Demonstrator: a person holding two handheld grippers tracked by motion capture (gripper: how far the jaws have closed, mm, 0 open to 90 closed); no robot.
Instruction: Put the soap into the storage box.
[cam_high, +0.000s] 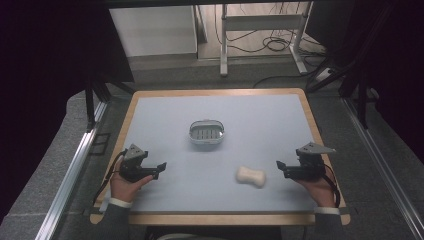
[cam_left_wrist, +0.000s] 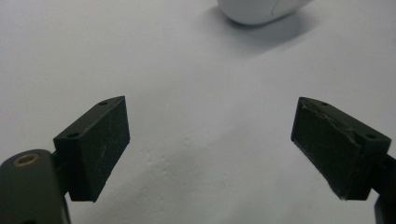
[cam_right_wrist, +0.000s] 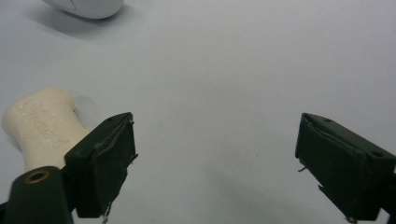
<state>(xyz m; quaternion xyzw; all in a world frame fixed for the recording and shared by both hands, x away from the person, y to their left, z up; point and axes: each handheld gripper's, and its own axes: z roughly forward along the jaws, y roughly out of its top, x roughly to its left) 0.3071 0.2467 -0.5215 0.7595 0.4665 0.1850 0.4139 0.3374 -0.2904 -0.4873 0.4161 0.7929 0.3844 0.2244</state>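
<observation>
Right gripper (cam_right_wrist: 215, 163) jaws released, just right of soap bar (cam_high: 251, 176); left gripper (cam_left_wrist: 210, 149) likewise spread, well left of soap; probably hard, light, slick; best pinched across narrow waist.

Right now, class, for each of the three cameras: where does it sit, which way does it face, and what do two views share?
High view: above the person's side, looking forward and down on the table, soap dish, soap bar, both hands with left gripper and right gripper.
Left gripper view: rides the left gripper, faces across the table toward the soap dish; its open jaws show.
Right gripper view: rides the right gripper, beside the soap bar; open jaws.
Shared: both gripper views catch the soap dish.
</observation>
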